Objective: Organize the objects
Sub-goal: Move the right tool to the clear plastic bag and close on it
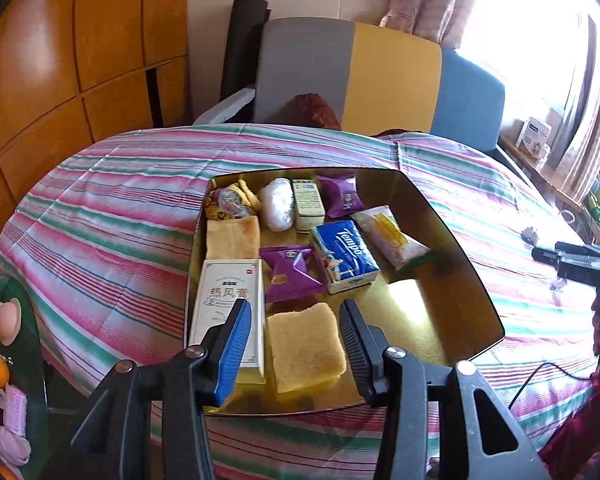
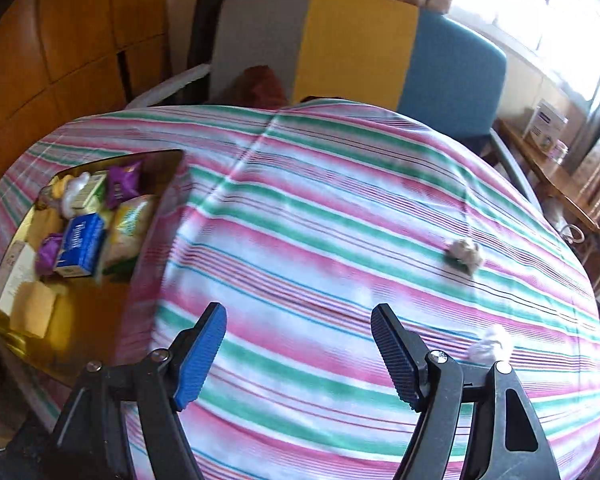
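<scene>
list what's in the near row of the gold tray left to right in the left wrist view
white box → purple packet → blue tempo tissue pack → yellow-white packet, all lying in the gold tray

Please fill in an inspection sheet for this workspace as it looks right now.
Surface: striped cloth covers the table.
Job's things: gold tray holds a Tempo tissue pack, two purple packets, a white box, yellow cake slices and other wrapped snacks.
Clutter: a grey crumpled scrap and a white crumpled wad lie on the cloth, outside the tray.
Grippers: left gripper open over the near cake slice, not touching it; right gripper open over bare cloth, empty.
Cables: a black cable at the cloth's right edge.
Surroundings: grey, yellow and blue chair, wooden panels, bright window.
</scene>
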Motion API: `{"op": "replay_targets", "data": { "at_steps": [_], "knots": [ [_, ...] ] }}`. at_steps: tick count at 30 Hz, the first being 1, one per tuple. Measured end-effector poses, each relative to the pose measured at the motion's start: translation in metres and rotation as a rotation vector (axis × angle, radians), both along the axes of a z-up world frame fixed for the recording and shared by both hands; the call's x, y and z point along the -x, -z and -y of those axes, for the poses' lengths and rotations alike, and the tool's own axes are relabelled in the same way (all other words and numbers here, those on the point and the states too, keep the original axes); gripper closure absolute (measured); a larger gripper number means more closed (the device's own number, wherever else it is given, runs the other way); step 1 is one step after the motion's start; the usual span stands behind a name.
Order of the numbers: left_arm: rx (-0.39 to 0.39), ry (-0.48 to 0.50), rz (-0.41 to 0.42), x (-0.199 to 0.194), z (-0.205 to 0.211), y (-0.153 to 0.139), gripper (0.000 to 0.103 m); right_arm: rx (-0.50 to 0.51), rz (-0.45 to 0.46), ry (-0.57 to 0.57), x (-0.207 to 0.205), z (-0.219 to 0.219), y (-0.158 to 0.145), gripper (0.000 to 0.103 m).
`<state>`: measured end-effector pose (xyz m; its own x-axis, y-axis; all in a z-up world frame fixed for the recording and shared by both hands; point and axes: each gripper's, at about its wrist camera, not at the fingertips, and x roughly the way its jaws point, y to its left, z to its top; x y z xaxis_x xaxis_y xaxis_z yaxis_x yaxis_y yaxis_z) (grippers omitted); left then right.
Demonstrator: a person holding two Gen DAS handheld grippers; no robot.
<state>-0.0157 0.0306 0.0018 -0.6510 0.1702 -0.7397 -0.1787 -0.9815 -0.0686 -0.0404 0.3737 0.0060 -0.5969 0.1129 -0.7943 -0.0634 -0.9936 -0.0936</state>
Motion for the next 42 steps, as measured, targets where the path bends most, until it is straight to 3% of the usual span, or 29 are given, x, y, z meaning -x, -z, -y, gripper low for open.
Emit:
{"op": "replay_targets", "data": {
  "at_steps": [13, 17, 20, 28, 34, 36, 37, 38, 39, 42],
  "knots": [
    [0.04, 0.081, 0.012, 0.002, -0.038, 0.001, 0.057, -0.016, -0.05, 0.306, 0.002, -0.148, 0.01, 0.025],
    [0.052, 0.11, 0.014, 0.002, -0.052, 0.001, 0.057, 0.076, -0.071, 0.505, -0.016, -0.205, 0.028, 0.025],
    [0.042, 0.126, 0.017, 0.003, -0.063, 0.002, 0.057, 0.19, -0.035, 0.669, -0.025, -0.244, 0.038, 0.026],
    [0.039, 0.175, 0.033, 0.005, -0.088, 0.005, 0.057, 0.316, -0.01, 0.793, -0.038, -0.27, 0.05, 0.026],
    [0.035, 0.183, 0.053, 0.004, -0.092, 0.01, 0.057, 0.412, 0.04, 0.761, -0.029, -0.271, 0.067, 0.022],
    [0.031, 0.18, 0.061, 0.004, -0.091, 0.012, 0.057, 0.385, 0.058, 0.716, -0.02, -0.264, 0.07, 0.024],
    [0.029, 0.181, 0.062, 0.004, -0.09, 0.012, 0.057, 0.362, 0.08, 0.687, -0.014, -0.258, 0.073, 0.03],
    [0.029, 0.181, 0.061, 0.004, -0.09, 0.012, 0.057, 0.355, 0.102, 0.649, -0.008, -0.252, 0.076, 0.057],
    [0.028, 0.18, 0.06, 0.004, -0.089, 0.012, 0.057, 0.352, 0.129, 0.585, 0.0, -0.243, 0.079, 0.071],
    [0.022, 0.178, 0.06, 0.005, -0.088, 0.012, 0.057, 0.278, 0.149, 0.406, 0.016, -0.205, 0.078, 0.07]
  ]
}}
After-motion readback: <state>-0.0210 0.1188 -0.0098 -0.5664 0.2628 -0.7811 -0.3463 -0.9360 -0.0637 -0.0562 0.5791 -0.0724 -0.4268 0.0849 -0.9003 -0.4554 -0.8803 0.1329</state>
